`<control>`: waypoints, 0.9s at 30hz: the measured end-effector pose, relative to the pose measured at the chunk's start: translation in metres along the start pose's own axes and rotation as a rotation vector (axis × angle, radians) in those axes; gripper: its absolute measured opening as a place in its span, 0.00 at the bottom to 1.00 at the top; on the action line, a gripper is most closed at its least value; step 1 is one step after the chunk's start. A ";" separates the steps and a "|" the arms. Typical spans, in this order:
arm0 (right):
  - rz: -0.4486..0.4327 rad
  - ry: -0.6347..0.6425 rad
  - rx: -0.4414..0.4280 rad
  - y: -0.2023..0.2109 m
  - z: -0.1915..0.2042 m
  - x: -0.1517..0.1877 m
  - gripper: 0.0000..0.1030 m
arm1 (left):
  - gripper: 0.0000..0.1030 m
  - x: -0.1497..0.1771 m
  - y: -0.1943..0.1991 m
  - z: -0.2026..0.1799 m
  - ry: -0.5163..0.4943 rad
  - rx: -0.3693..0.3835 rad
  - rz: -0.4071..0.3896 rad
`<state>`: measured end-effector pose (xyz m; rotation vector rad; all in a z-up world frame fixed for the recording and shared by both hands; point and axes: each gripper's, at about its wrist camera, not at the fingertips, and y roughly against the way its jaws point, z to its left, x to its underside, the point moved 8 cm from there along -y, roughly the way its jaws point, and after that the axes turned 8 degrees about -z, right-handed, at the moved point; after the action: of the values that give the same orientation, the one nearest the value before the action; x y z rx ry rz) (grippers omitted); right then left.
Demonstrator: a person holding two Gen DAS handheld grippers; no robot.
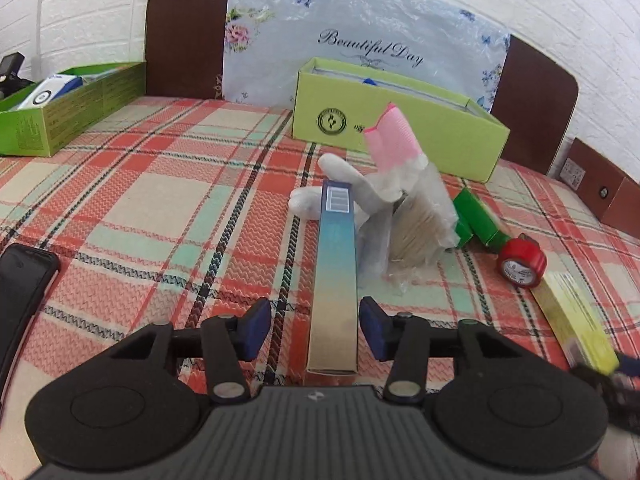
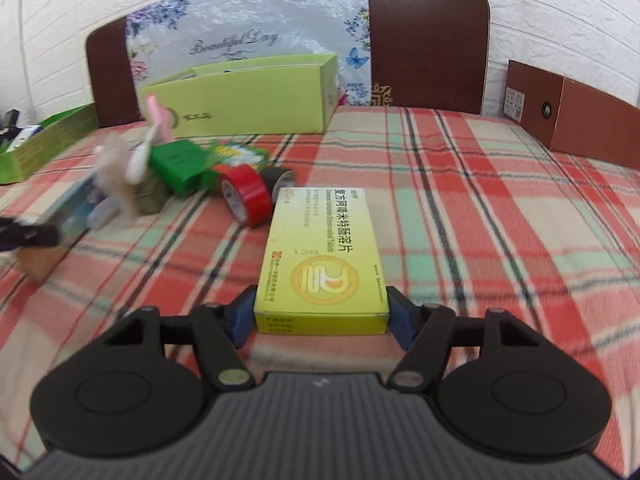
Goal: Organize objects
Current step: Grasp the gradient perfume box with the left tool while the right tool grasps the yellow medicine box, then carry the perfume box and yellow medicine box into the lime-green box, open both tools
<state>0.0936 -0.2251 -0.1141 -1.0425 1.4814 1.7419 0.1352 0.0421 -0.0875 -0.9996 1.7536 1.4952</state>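
Left tool (image 1: 314, 334) stands wide astride the long blue box (image 1: 335, 276), whose long axis runs toward 12 o'clock, while the right tool (image 2: 320, 316) clamps the yellow box (image 2: 322, 258).

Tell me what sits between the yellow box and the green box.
The red tape roll sits between the yellow box and the green box, with a dark roll just behind it; the right wrist view shows this.

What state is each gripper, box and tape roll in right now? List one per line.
left gripper: open, pads either side of the long blue box, not touching
long blue box: lying flat
right gripper: shut on the yellow box
yellow box: closed
light green box: lid off, open top
red tape roll: on its edge
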 end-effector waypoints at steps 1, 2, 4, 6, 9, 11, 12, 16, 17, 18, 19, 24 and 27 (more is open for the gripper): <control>0.004 0.001 -0.014 0.008 0.004 0.006 0.64 | 0.31 0.002 -0.001 0.000 0.007 0.017 0.011; 0.009 0.020 -0.028 0.017 0.011 0.010 0.64 | 0.24 0.004 0.000 0.000 0.014 0.033 0.022; 0.017 0.051 -0.047 0.029 0.020 0.016 0.64 | 0.23 0.008 0.008 -0.001 -0.001 0.030 0.024; 0.029 0.066 -0.061 0.036 0.027 0.017 0.64 | 0.23 0.012 0.019 -0.002 -0.008 0.042 0.031; 0.006 0.092 -0.051 0.034 0.032 0.009 0.69 | 0.23 0.017 0.033 -0.002 0.017 0.082 0.043; -0.008 0.095 -0.041 0.030 0.032 0.004 0.75 | 0.23 0.016 0.035 -0.002 0.018 0.080 0.032; -0.011 0.100 -0.038 0.027 0.032 0.001 0.75 | 0.23 0.014 0.033 -0.002 0.015 0.076 0.024; -0.005 0.097 -0.030 0.019 0.029 0.000 0.75 | 0.25 0.008 0.020 0.001 0.052 0.068 0.039; -0.002 0.091 -0.030 0.018 0.028 0.001 0.75 | 0.25 0.008 0.017 0.001 0.055 0.066 0.045; 0.002 0.084 -0.033 0.017 0.027 0.003 0.75 | 0.25 0.008 0.014 0.001 0.053 0.064 0.050; 0.008 0.077 -0.036 0.017 0.026 0.005 0.75 | 0.25 0.009 0.013 0.000 0.050 0.064 0.054; 0.013 0.073 -0.043 0.012 0.028 0.006 0.74 | 0.28 0.007 0.009 0.000 0.035 0.055 0.053; 0.018 0.074 -0.048 0.004 0.031 0.006 0.74 | 0.31 0.002 0.004 0.000 0.021 0.044 0.048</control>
<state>0.0815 -0.1959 -0.1157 -1.1323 1.5058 1.7766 0.1310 0.0418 -0.0872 -0.9605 1.8288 1.4743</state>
